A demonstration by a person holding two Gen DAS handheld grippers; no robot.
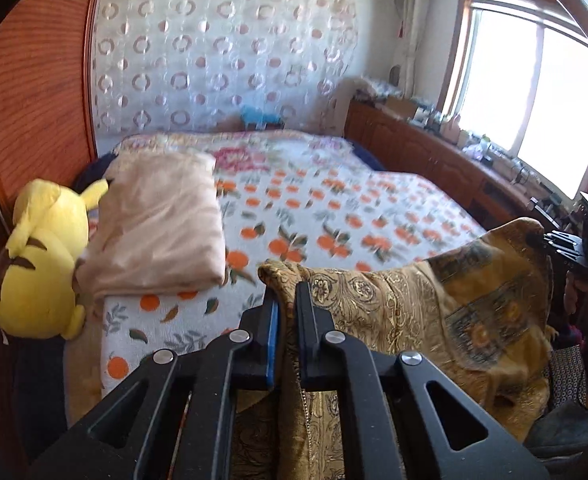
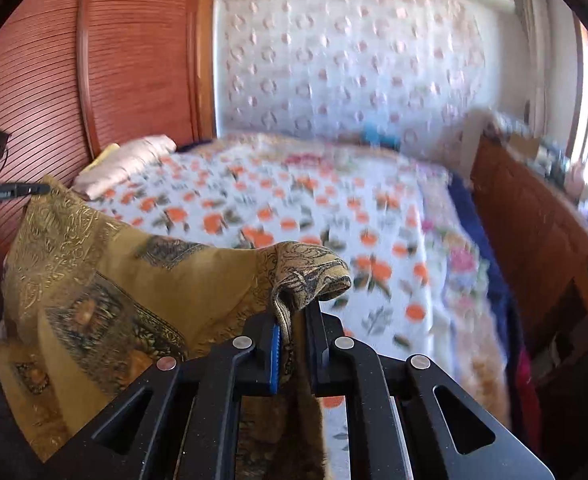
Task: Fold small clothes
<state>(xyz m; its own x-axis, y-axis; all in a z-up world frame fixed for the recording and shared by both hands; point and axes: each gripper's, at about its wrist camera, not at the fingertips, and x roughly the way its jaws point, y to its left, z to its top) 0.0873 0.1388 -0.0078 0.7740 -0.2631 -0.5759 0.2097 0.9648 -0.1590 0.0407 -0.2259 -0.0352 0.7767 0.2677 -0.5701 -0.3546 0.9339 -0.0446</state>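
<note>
Above, one mustard-gold cloth (image 1: 406, 312), a thin woven fabric with dark paisley and medallion print, is hanging in the air over the near end of the bed (image 1: 326, 216). Two black hand-held grippers are holding it, one at each top corner. The left gripper (image 1: 287, 296) is pinching a bunched corner between its blue-lined fingers; the right gripper (image 2: 296, 316) is doing the same at the opposite corner. The cloth's long axis is running from one gripper across to the other, sagging slightly in the middle, with its body draping downward. The bed is wearing a white knit-looking cover with orange fruit print. One folded pale pink blanket (image 1: 161, 224), soft and rectangular, is lying beside one rounded yellow plush toy (image 1: 41, 264) against the ribbed reddish wood panel (image 1: 33, 100)
</note>
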